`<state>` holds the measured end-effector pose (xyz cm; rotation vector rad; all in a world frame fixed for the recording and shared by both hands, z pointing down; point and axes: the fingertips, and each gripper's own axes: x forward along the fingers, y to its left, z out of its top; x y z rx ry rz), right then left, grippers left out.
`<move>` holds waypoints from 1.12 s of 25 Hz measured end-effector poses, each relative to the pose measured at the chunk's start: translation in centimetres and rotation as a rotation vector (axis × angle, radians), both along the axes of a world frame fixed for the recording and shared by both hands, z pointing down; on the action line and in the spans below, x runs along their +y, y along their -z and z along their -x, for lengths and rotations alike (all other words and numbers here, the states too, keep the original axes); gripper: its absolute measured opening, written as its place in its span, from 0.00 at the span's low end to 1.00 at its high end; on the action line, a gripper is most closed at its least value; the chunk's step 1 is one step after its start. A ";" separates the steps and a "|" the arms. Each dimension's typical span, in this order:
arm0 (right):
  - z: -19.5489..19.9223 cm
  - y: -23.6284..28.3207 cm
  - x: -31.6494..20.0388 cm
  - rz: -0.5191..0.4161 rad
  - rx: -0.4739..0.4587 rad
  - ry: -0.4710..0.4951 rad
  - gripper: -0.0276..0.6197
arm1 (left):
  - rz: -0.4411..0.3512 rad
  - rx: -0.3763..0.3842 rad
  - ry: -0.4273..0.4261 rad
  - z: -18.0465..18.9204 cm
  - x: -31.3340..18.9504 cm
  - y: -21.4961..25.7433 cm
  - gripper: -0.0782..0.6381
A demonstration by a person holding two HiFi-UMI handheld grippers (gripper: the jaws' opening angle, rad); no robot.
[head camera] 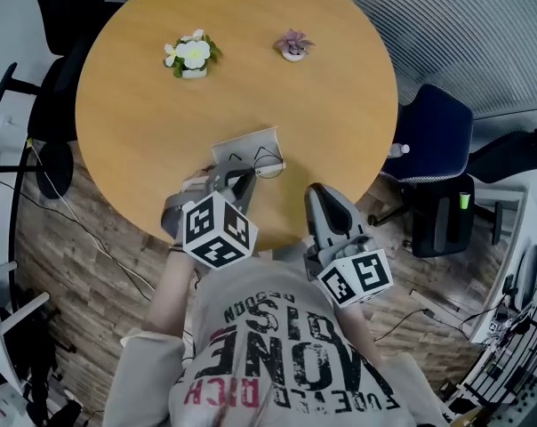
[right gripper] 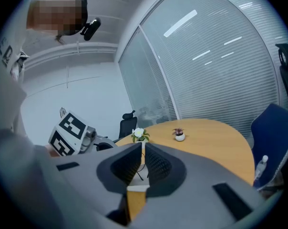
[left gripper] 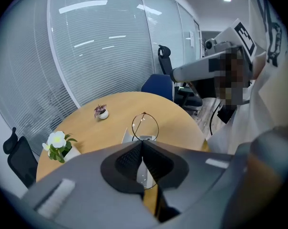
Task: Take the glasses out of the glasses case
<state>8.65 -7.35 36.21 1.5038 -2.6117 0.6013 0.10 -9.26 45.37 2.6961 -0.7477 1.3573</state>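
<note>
The glasses (head camera: 267,161), thin dark wire with round lenses, hang just above the open pale grey case (head camera: 246,142) on the round wooden table (head camera: 144,114). My left gripper (head camera: 242,178) is shut on the glasses. In the left gripper view one lens ring (left gripper: 145,127) stands up past the closed tips (left gripper: 142,143), and the case (left gripper: 127,136) lies below. My right gripper (head camera: 317,192) hovers at the table's near edge, right of the case. Its jaws (right gripper: 140,147) are shut with nothing between them.
A white flower pot (head camera: 193,58) and a small purple plant (head camera: 293,46) stand at the table's far side. A blue office chair (head camera: 433,140) is at the right and black chairs (head camera: 60,7) at the left. My left gripper's marker cube (right gripper: 67,133) shows in the right gripper view.
</note>
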 end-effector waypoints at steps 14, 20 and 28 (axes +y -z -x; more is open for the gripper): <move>0.7 2.5 -0.1 -0.077 -0.028 0.038 0.09 | -0.094 0.202 0.133 0.8 1.0 6.5 0.13; -0.1 4.1 0.1 -0.114 -0.045 0.070 0.09 | -0.125 0.359 0.300 1.0 1.5 8.9 0.13; -1.7 6.2 1.2 -0.151 -0.061 0.103 0.09 | -0.334 0.468 0.465 1.4 2.1 13.9 0.13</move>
